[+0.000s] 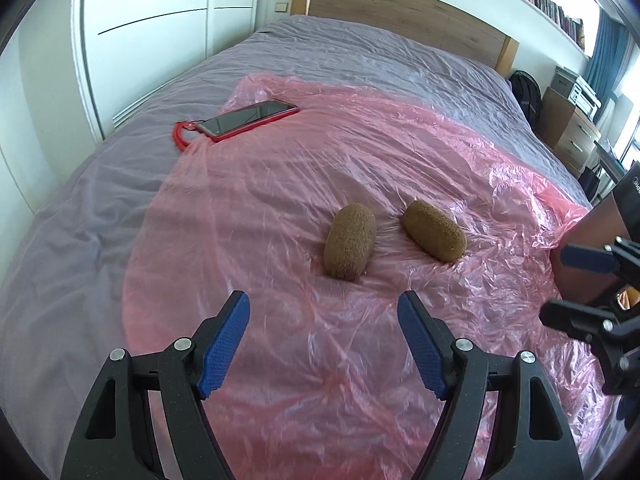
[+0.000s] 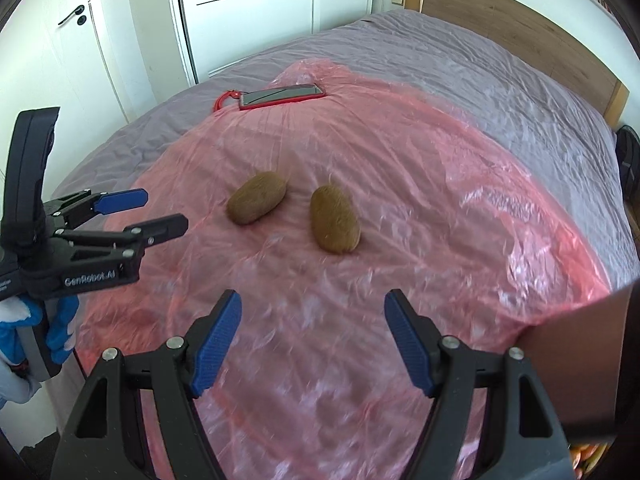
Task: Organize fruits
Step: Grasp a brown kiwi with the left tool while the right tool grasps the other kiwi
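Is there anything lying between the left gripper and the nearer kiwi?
No. In the left wrist view, only bare pink plastic sheet lies between the open left gripper and the nearer kiwi.

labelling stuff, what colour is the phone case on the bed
Red, with a red cord; the phone shows best in the left wrist view.

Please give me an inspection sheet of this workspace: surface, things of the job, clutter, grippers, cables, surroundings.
Surface: wrinkled pink plastic sheet over a grey bedcover.
Job's things: two brown fuzzy oval kiwis, left kiwi and right kiwi, lying apart; brown cardboard box at the right edge.
Clutter: red-cased phone at the sheet's far edge.
Grippers: left gripper and right gripper both open, empty.
Cables: coiled red cord on the phone.
Surroundings: wooden headboard, white wardrobe doors.
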Demonstrator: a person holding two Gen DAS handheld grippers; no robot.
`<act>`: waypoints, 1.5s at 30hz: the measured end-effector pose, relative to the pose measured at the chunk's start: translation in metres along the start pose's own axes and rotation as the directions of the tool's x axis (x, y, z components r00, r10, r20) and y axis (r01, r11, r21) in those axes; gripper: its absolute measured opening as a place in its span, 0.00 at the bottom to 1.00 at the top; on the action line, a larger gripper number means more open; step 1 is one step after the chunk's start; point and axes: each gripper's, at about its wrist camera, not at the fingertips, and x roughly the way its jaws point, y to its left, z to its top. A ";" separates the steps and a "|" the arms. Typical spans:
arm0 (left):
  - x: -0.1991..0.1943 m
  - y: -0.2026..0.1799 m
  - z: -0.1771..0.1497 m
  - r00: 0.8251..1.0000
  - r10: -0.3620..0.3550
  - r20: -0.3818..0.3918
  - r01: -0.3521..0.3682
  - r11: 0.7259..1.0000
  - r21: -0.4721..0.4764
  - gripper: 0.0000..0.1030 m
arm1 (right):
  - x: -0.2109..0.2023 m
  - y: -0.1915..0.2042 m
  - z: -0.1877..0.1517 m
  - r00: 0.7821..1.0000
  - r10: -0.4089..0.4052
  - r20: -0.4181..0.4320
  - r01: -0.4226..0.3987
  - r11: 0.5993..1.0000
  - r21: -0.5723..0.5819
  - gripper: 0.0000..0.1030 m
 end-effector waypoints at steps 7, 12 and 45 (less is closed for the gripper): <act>0.034 -0.006 0.012 0.999 -0.030 -0.038 0.032 0.997 0.076 0.69 | 0.041 -0.013 0.026 1.000 0.011 -0.012 -0.011 1.000 -0.022 1.00; 0.058 -0.013 0.020 0.998 -0.017 -0.062 0.025 0.991 0.129 0.69 | 0.069 -0.022 0.036 0.999 0.019 -0.030 -0.020 1.000 -0.015 0.96; 0.110 -0.027 0.037 0.994 0.017 -0.104 0.003 0.981 0.192 0.35 | 0.138 -0.017 0.058 0.993 0.039 -0.112 -0.050 0.994 -0.094 0.35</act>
